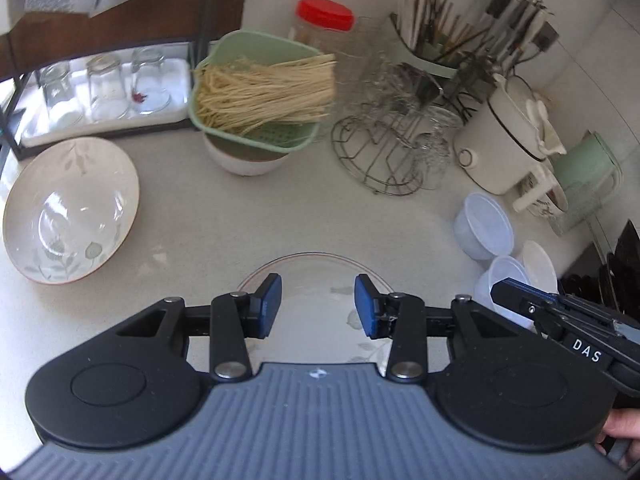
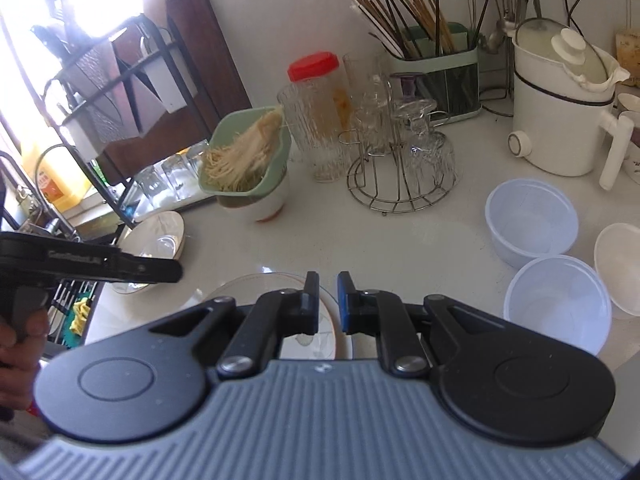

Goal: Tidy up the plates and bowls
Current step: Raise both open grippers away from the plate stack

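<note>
A white floral plate lies on the counter just under my left gripper, which is open and empty above it. A larger floral bowl sits tilted at the left. In the right wrist view the same plate lies under my right gripper, whose jaws stand nearly closed over the plate's right rim; I cannot tell if they pinch it. The floral bowl is at the left behind the other gripper. Three white plastic bowls stand at the right.
A green strainer of dry noodles rests on a white bowl. A wire rack with glasses, a chopstick holder, a white electric pot and a red-lidded jar line the back. A black shelf with glasses stands at the left.
</note>
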Tool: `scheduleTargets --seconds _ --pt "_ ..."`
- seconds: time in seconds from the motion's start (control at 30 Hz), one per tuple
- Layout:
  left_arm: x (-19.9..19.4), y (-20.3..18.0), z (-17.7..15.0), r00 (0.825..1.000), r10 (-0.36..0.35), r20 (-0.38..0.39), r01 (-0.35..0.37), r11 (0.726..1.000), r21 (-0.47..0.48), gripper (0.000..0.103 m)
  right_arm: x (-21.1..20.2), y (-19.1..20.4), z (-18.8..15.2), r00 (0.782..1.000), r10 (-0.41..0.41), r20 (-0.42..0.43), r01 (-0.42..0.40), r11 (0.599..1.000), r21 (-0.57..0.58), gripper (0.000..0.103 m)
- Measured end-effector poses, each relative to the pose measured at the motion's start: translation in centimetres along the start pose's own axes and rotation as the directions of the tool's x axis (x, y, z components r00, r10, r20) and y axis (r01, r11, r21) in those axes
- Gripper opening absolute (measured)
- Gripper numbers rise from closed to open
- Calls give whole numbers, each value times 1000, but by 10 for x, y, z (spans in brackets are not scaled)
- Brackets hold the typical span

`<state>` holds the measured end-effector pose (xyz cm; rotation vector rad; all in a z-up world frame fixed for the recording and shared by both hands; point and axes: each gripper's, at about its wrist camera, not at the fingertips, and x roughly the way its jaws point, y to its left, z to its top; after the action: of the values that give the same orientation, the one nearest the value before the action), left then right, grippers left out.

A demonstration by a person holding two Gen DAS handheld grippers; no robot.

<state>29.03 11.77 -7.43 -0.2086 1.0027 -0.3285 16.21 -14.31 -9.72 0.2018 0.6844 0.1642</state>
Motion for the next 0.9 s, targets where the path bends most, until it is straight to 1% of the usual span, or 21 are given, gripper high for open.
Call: scheduleTargets --seconds 0.1,0.17,0.23,0.37,0.43,0.47,0.5,0.53,0.57,0.6,0.73,0.8,0.9 --pt "-7 -6 -2 1000 -15 24 15 1000 9 45 -7 -3 -2 1000 6 1 -6 1000 21 14" --pt "-13 -9 -5 999 -14 36 14 1000 14 45 -13 -3 -2 1000 9 16 -10 1000 26 14" --pt "-20 -11 -8 999 -15 41 14 1000 16 45 -20 1 -4 999 5 36 -5 1000 7 14" --pt "-37 -14 -14 998 -34 54 34 999 16 49 -36 8 -9 997 -5 81 7 1000 -28 15" --pt "-45 -16 -18 997 -31 69 30 999 23 54 -44 10 -12 995 -20 101 23 999 -26 31" --pt "-49 -17 -20 996 -28 80 26 999 29 58 -48 9 -13 994 -27 108 29 999 -17 54" --pt "-52 -18 -22 996 -26 91 23 999 34 63 -52 9 -14 993 -29 117 30 1000 -7 69" --pt "-55 -18 -24 994 -21 104 17 999 40 66 -54 9 -16 992 -28 125 28 1000 -2 72" --pt "-57 -19 -27 994 -15 113 10 999 43 69 -57 10 -18 991 -31 130 32 999 0 72" --pt "-59 -19 -29 993 -15 113 10 999 46 70 -58 11 -20 991 -39 129 40 999 -2 72" --pt "-64 -16 -37 995 -1 100 -3 999 42 71 -63 15 -28 991 -48 127 47 999 15 72" --pt "-67 -14 -45 994 7 107 -12 999 41 73 -65 18 -32 991 -37 128 35 999 17 72" --pt "-71 -14 -56 993 34 111 -37 999 28 73 -68 24 -37 992 -20 123 22 1000 -12 72"
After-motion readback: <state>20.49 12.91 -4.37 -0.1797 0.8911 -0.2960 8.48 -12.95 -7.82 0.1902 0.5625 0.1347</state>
